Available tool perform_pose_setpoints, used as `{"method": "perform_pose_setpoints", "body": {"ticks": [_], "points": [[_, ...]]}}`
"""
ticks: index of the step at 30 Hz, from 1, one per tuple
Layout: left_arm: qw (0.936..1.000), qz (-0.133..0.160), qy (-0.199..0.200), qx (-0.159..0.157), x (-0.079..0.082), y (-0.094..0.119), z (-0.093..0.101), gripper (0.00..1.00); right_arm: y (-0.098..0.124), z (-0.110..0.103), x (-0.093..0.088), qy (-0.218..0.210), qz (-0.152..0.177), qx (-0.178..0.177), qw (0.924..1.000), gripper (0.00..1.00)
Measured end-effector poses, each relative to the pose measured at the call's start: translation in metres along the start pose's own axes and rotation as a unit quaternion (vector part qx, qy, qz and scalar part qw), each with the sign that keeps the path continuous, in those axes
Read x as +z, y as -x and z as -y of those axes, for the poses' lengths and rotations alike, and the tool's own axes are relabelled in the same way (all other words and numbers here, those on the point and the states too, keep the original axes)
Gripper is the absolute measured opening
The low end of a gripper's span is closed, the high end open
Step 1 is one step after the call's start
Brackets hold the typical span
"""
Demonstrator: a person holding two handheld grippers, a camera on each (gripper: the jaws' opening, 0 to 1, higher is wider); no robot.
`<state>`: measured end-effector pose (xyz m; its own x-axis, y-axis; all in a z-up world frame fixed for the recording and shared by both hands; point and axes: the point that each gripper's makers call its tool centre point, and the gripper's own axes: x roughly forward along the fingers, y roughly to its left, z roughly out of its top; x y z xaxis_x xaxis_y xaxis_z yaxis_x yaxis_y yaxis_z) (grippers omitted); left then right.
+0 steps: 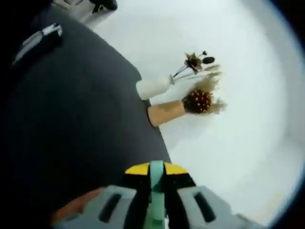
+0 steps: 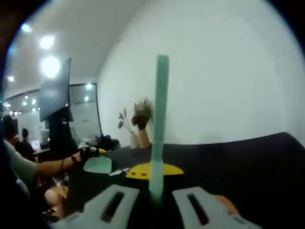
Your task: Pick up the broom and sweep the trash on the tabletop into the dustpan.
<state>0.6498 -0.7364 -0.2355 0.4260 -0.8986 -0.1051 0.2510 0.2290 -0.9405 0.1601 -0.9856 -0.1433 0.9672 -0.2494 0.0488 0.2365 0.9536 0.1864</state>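
In the left gripper view, two vases (image 1: 159,99) stand side by side at the far edge of the tabletop (image 1: 71,119), against the wall (image 1: 238,143). In the right gripper view, a monitor (image 2: 55,98) stands left of the vases, beyond the tabletop.

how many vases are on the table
2: a white vase and a tan vase, side by side at the dark table edge by the wall. More may be hidden.
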Motion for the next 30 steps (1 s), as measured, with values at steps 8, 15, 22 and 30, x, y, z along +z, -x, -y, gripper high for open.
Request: {"method": "perform_pose_setpoints", "body": {"ticks": [8,15,22,30], "points": [[0.9910,0.133,-0.011,0.010,0.010,0.034,0.013,0.10,0.002,-0.006,0.002,0.001,0.004,0.008,1.0000,0.02],[0.9791,0.202,-0.018,-0.001,-0.002,0.062,0.025,0.10,0.003,-0.010,0.004,0.002,0.008,0.014,0.9999,0.02],[0.9558,0.290,-0.044,0.013,-0.003,0.089,0.025,0.10,0.003,-0.014,0.006,0.001,0.009,0.020,0.9998,0.02],[0.9533,0.301,-0.019,0.024,-0.013,0.095,0.014,0.10,0.002,-0.018,0.005,0.002,0.008,0.025,0.9997,0.02]]}}
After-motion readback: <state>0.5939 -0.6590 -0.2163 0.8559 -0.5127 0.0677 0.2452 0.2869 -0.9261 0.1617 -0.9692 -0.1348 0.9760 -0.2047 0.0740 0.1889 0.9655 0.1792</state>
